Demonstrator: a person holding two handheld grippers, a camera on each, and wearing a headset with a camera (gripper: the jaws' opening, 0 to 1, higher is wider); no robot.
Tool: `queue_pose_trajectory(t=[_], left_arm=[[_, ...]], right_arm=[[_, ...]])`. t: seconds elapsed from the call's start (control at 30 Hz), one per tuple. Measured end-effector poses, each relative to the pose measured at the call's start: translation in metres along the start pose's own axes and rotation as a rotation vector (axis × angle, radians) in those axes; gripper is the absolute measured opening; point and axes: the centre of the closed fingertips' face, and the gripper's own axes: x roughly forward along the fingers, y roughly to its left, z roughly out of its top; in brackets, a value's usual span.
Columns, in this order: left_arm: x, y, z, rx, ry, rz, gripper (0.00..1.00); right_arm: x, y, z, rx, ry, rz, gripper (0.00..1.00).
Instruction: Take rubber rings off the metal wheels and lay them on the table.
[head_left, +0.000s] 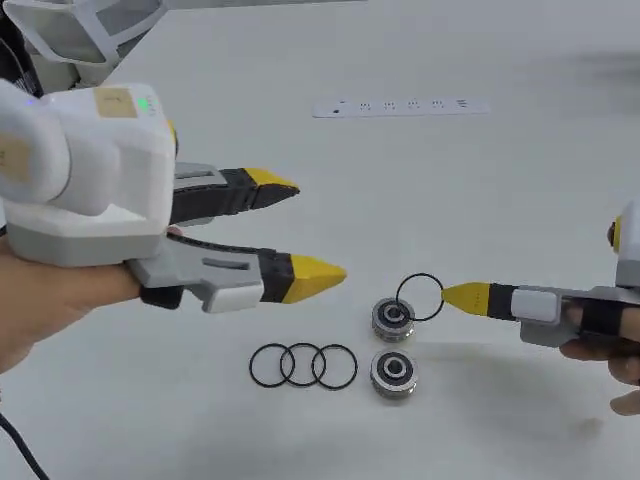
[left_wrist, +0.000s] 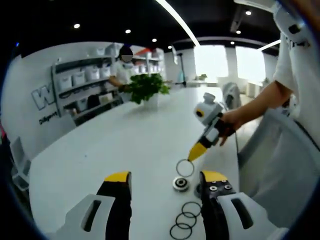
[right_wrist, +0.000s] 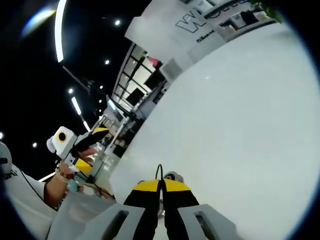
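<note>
In the head view the left gripper (head_left: 318, 228) fills the left side. Its two yellow-tipped jaws are spread wide with nothing between them, and it hovers above the white table (head_left: 480, 190). Below and to the right of its tips, three rubber rings (head_left: 303, 365) lie flat in a row, each overlapping the next. Just right of that row stand two metal wheels (head_left: 393, 370), one nearer the person and one directly behind it. A fourth ring (head_left: 420, 297) stands upright over the far wheel, pinched at its right edge by the right gripper (head_left: 452, 297). That gripper reaches in from the right with its jaws pressed together on the rubber. I cannot tell whether this ring is touching the far wheel.

The left gripper view looks across the same group from the other side. One wheel is plainly seen there, and the second is mostly hidden behind that view's own right-hand jaw. It also takes in a plant (left_wrist: 147, 87), wall shelves (left_wrist: 82, 85) and a person (left_wrist: 122, 70) far back. The right gripper view shows the held ring edge-on, as a thin dark line rising from the closed tips, with one wheel just beyond it.

The count is four rings and two wheels. A power strip (head_left: 400, 107) lies well behind them. Bare tabletop stretches around the group, and in the left gripper view the table's edge runs not far behind the right gripper.
</note>
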Motion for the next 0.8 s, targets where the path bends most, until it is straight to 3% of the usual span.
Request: queue_pose_trajectory(t=[0.2, 0.53, 0.8], left_arm=[[-0.026, 0.002, -0.005, -0.004, 0.004, 0.044, 0.61], [-0.062, 0.005, -0.031, -0.024, 0.038, 0.119, 0.74], [-0.092, 0.007, -0.048, -0.061, 0.05, 0.182, 0.76]], right_arm=[[-0.013, 0.005, 0.002, -0.019, 0.003, -0.004, 0.0], [-0.037, 0.011, 0.02, -0.034, -0.033, -0.019, 0.0], [-0.044, 0.029, 0.023, -0.067, -0.032, 0.003, 0.0]])
